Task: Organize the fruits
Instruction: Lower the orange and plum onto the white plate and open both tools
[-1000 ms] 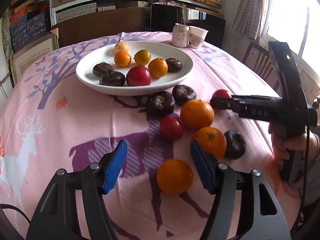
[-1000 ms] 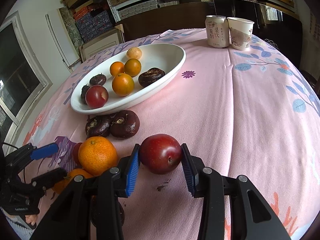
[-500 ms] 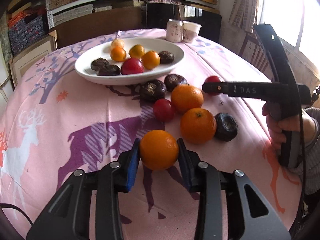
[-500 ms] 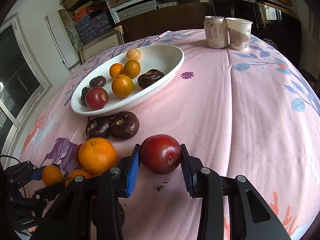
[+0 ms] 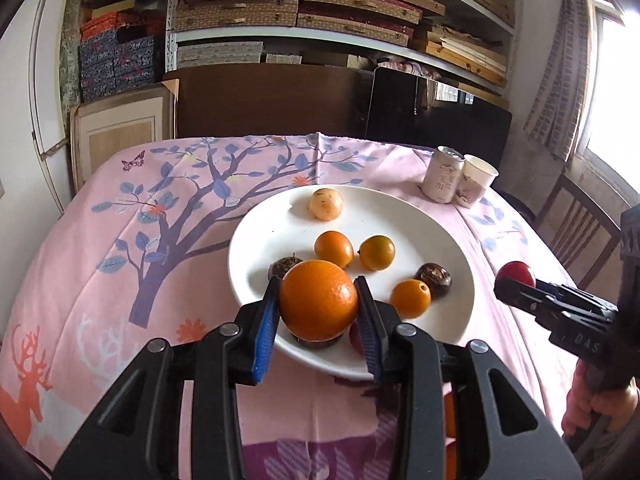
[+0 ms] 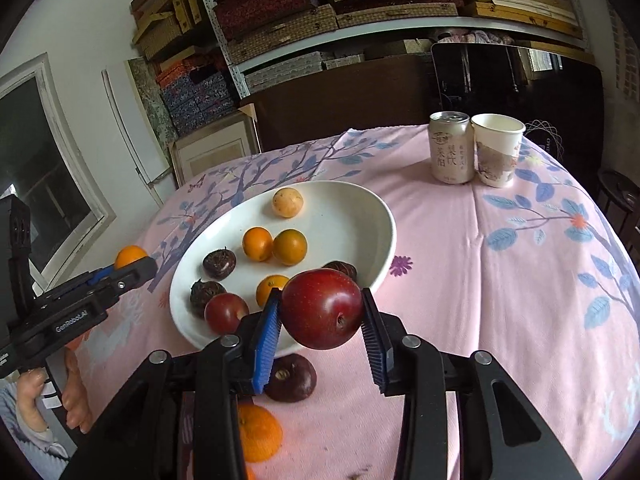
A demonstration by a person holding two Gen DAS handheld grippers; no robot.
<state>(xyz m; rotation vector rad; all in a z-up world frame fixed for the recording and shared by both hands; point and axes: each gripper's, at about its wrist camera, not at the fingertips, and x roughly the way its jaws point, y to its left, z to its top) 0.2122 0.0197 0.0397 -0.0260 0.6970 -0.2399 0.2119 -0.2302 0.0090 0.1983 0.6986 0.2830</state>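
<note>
A second ago the left tongs (image 5: 318,306) stood wide around an orange (image 5: 318,300) lying on the table (image 5: 100,264); their jaws have just been closing, and now they clamp that orange and carry it above the near rim of the white plate (image 5: 448,240). The right tongs (image 6: 320,316), already gripping a dark red plum (image 6: 322,308) then, have lifted it off the cloth and hold it over the plate's near edge too. Both fruits look ready to be set down.

Ahead of the tongs the plate already carries small oranges, dark chestnut-like fruits, a red plum and a pale round fruit, so free room lies mostly toward the far side. Below the right tongs another orange (image 6: 258,432) and a dark fruit (image 6: 290,378) wait on the table, though more may be hidden. Far beyond stand a drink can (image 6: 450,146) and a paper cup (image 6: 498,150), well clear. The two tongs come in from opposite sides and could crowd each other.
</note>
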